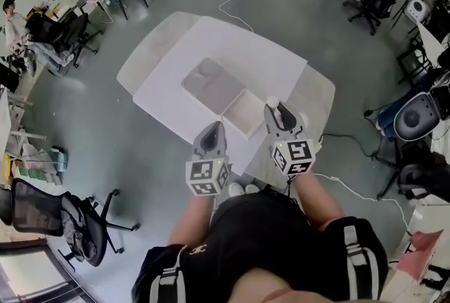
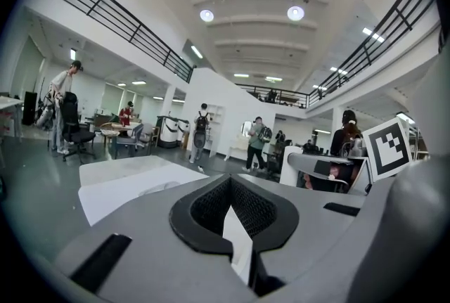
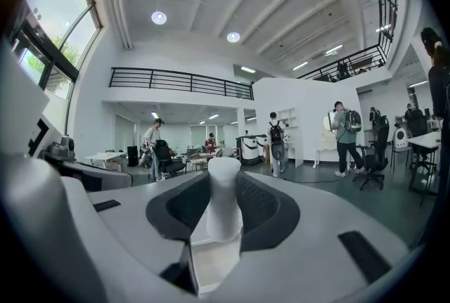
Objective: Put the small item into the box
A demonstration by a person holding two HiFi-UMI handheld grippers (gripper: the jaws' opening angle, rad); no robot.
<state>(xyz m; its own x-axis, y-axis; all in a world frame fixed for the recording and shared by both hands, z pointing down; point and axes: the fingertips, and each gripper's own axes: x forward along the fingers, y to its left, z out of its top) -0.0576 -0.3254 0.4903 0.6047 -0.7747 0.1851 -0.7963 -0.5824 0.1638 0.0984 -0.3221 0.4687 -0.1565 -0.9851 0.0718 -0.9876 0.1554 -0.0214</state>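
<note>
Head view: a white tabletop point(image 1: 211, 41) fills centre frame, with the open box point(image 1: 244, 113) on it and a grey flat piece touching the box's upper left. The box looks empty. The left gripper point(image 1: 213, 129) is at lower centre, below the box. The right gripper point(image 1: 280, 114) is just right of the box and carries the small white item point(image 1: 272, 102) at its tip.

Left gripper view: the jaws are pressed together with nothing between them, and the tabletop shows beyond.

Right gripper view: the jaws pinch the item, which stands upright between the pads.

Progress: the item is picked up and is near the box but not over it. Left to do: move it over the box, lower it and release.
</note>
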